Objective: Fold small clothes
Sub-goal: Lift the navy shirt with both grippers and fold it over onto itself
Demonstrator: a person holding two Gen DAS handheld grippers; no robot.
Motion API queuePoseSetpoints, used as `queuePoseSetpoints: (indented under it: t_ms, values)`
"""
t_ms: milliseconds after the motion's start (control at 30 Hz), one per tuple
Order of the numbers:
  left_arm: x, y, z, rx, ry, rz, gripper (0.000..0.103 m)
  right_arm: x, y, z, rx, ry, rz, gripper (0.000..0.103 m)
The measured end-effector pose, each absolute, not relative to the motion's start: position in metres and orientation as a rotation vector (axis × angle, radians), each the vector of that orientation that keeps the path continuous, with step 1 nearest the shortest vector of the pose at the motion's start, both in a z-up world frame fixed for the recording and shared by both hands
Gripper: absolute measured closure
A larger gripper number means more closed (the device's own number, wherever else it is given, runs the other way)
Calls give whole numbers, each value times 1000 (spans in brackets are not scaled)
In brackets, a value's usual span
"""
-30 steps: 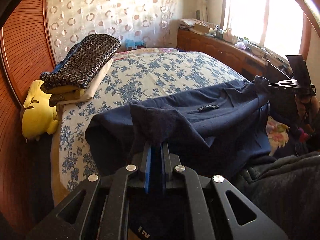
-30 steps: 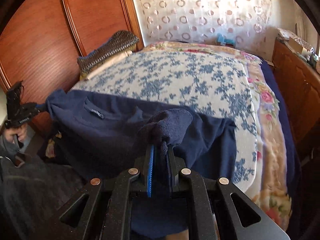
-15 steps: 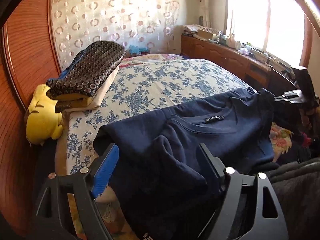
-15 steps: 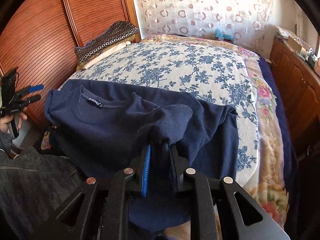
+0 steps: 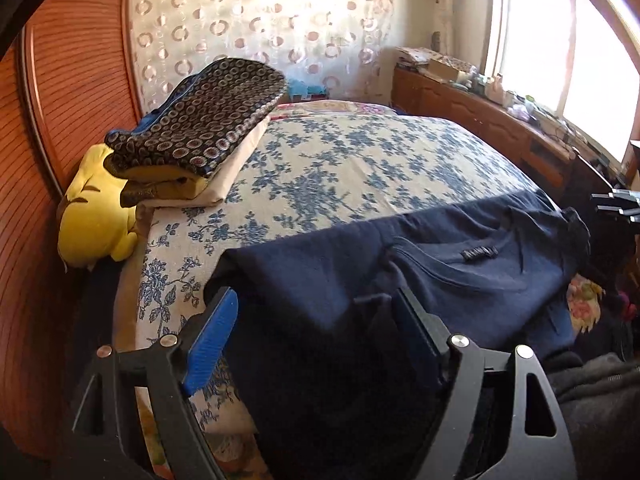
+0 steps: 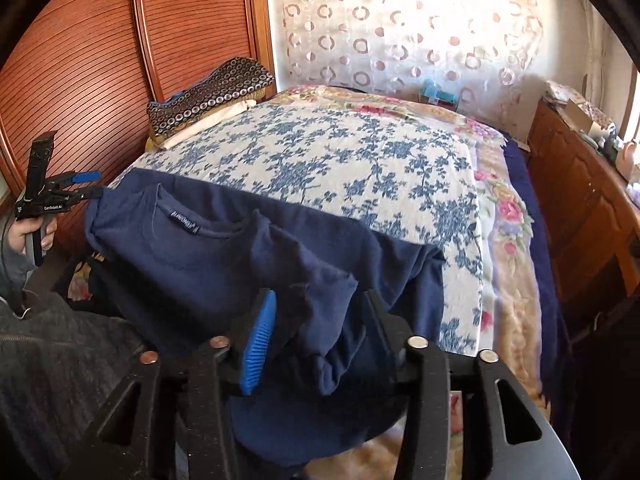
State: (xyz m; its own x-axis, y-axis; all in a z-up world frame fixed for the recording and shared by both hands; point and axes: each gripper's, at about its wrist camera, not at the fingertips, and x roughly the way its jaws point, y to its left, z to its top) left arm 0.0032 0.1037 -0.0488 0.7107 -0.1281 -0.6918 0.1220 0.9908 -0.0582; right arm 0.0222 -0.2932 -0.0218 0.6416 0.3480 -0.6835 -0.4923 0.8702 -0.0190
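A navy blue T-shirt (image 5: pixel 400 280) lies spread across the near edge of the bed, neck label up; it also shows in the right wrist view (image 6: pixel 224 264). My left gripper (image 5: pixel 316 320) is open, its jaws wide apart over the shirt's left shoulder, nothing held. My right gripper (image 6: pixel 320 320) is open too; a bunched shoulder of the shirt rests loose between its jaws. The left gripper also shows at the far left of the right wrist view (image 6: pixel 86 186), open beside the shirt's corner. The right gripper's fingers (image 5: pixel 616 202) show at the right edge of the left wrist view.
The bed has a blue-flowered cover (image 5: pixel 360 168). Folded patterned cloths (image 5: pixel 200 128) are stacked at its far left, with a yellow plush toy (image 5: pixel 96 216) beside them. A wooden wardrobe (image 6: pixel 100 60) stands left, a cluttered wooden dresser (image 5: pixel 500 120) right under the window.
Both grippers have let go of the shirt: the left opened half a second ago, the right opened just now. The shirt dropped flat onto the bed edge.
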Motion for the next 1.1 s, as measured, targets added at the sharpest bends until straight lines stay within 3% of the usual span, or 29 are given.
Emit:
queuePoseSetpoints:
  t_ms: [1100]
  values:
    - [71, 149, -96, -119, 863, -52, 23, 143, -310, -94, -82, 791, 246, 44]
